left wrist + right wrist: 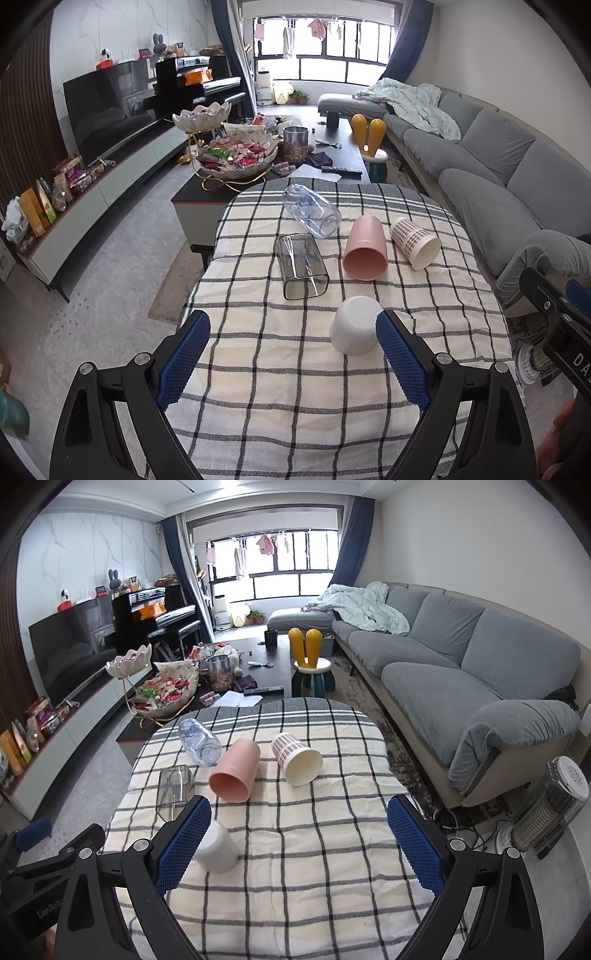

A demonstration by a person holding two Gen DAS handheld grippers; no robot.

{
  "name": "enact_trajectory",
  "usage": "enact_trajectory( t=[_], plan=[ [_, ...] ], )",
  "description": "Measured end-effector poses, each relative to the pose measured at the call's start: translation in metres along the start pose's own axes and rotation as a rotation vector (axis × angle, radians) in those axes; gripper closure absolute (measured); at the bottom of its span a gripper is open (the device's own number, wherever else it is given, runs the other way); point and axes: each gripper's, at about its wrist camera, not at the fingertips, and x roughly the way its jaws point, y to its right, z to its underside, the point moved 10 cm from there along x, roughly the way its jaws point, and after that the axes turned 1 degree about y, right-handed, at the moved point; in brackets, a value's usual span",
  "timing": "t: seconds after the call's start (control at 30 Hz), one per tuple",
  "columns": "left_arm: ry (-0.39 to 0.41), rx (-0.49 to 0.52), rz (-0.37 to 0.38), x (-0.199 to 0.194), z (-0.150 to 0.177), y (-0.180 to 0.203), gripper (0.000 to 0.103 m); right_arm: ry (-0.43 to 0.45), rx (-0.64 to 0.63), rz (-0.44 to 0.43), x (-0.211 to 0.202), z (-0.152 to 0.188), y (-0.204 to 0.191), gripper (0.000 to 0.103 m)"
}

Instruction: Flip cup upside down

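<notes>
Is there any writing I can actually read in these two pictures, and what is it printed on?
"DA", cut off at the frame edge: white letters on the right gripper's black body, seen from the left wrist camera.
"CenRobo", cut off by the finger in front: white letters on the left gripper's black body, seen from the right wrist camera.
Blue print on the clear bottle: too blurred to read.
Snack packets by the TV: too small to read.

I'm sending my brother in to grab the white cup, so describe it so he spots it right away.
Look at the checked tablecloth in front of the grey sofa. Five cups sit there; the white cup is nearest the front edge. Unlike the pink cup, patterned cup and two clear ones lying on their sides, it stands mouth down.
</notes>
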Motion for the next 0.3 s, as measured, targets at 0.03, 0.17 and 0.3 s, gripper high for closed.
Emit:
enact_trajectory(
  t=[0.03, 0.17, 0.3],
  plan=[
    [-0.001, -0.002, -0.002, 0.0003, 0.0002, -0.0005, 0.011, 0.0, -0.001, 0.0, -0.0003, -0.0004, -0.0003, 0.006],
    [-0.001, -0.007, 0.008, 0.0001, 0.0, -0.0003, 0.011, 0.001, 0.001, 0.001, -0.0002, 0.0, -0.0001, 0.006],
    [-0.005, 0.002, 0.002, 0.0018, 0.001, 0.0009, 0.01, 0.0, 0.0, 0.003, -0.0008, -0.0005, -0.0002, 0.006]
  ],
)
